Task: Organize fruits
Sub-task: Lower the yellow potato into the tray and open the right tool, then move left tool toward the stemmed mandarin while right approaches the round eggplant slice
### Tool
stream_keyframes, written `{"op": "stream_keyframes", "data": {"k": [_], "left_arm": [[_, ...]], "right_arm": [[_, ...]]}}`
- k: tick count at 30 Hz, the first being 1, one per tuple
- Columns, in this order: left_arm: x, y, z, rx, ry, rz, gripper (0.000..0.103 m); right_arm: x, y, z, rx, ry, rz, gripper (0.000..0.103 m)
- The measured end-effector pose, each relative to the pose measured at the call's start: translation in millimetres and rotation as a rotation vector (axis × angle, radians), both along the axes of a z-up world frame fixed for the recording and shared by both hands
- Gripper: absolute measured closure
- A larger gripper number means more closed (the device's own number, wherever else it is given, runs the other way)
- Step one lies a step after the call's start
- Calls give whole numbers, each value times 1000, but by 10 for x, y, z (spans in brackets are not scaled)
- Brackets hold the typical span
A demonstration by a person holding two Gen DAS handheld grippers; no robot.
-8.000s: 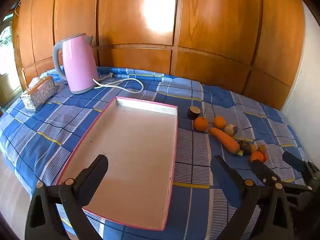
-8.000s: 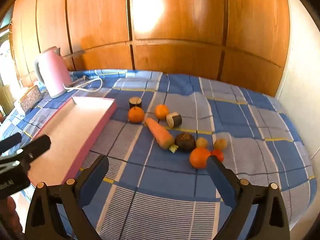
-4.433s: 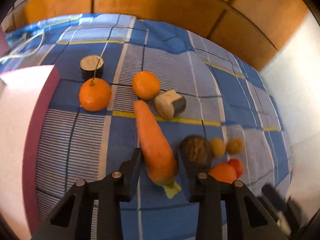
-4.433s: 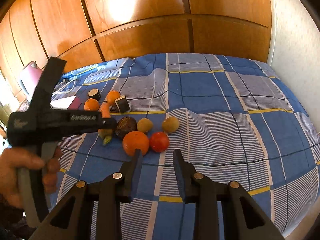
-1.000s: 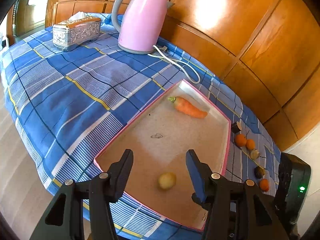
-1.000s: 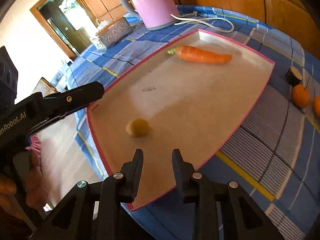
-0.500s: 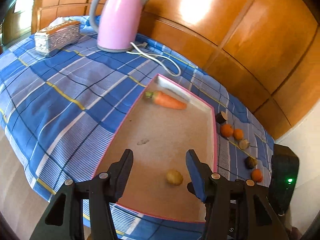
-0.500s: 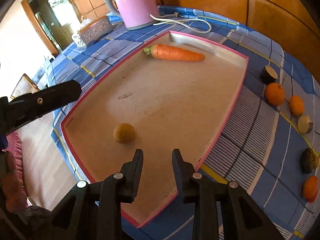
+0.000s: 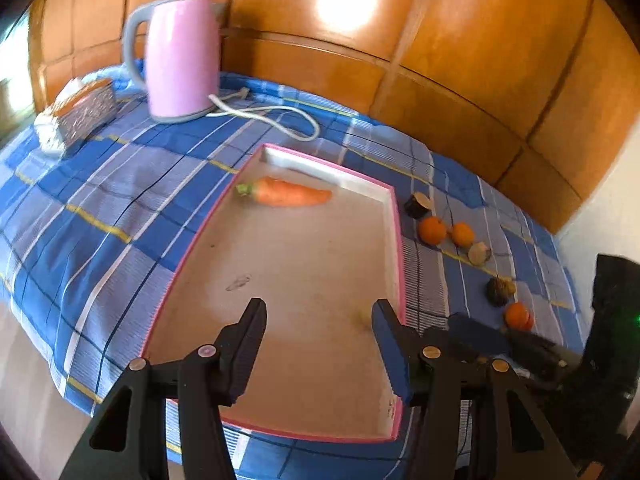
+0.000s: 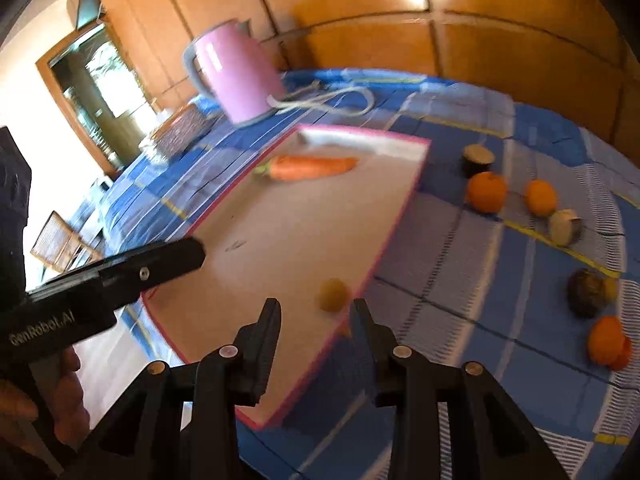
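A pink-rimmed tray lies on the blue plaid cloth. A carrot lies at its far end; it also shows in the right wrist view. A small yellow fruit sits by the tray's right rim, mostly hidden behind my left finger in the left wrist view. My left gripper is open and empty above the tray's near half. My right gripper is slightly open and empty, just short of the yellow fruit. Two oranges and other fruits lie on the cloth to the right.
A pink kettle with a white cord stands behind the tray. A silver tissue box sits far left. A dark halved fruit, a pale halved one, a dark round one and an orange fruit lie right of the tray.
Both views have swung right and risen a little. The yellow fruit has rolled from the tray's middle to its right rim. The carrot has not moved. Both grippers stay empty.
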State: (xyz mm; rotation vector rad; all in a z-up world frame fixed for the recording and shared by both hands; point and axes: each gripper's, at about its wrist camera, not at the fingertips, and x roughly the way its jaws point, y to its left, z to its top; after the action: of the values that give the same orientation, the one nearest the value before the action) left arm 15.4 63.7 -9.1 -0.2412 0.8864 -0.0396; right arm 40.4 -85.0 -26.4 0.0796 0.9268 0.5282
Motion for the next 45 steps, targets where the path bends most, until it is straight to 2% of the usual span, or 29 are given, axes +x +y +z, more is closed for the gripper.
{"op": "stream_keyframes", "data": {"k": [13, 20, 24, 25, 27, 28, 35, 39, 45], "left_arm": [[247, -650, 31, 73, -3, -174, 48], [522, -974, 18, 81, -6, -257, 48], [741, -1155, -38, 80, 7, -293, 48], [792, -1188, -51, 76, 10, -300, 49], [939, -1289, -93, 82, 23, -312, 59], [1013, -1333, -112, 71, 33, -320, 60], [1520, -1609, -321, 46, 85, -309, 60], [1765, -1671, -484, 71, 118, -269, 46], [1995, -1751, -697, 123, 153, -240, 47]], "right_arm": [[-28, -987, -37, -73, -18, -270, 67], [-42, -1287, -67, -87, -13, -330, 67], [-36, -1363, -81, -102, -12, -342, 73], [-35, -1373, -68, -115, -21, -344, 74], [-25, -1398, -34, -128, -38, -349, 75], [-17, -1417, -19, -128, -42, -352, 74], [45, -1589, 126, -94, -65, -366, 74], [86, -1648, 169, -78, -72, -370, 74], [152, -1734, 165, -55, -65, -381, 74]]}}
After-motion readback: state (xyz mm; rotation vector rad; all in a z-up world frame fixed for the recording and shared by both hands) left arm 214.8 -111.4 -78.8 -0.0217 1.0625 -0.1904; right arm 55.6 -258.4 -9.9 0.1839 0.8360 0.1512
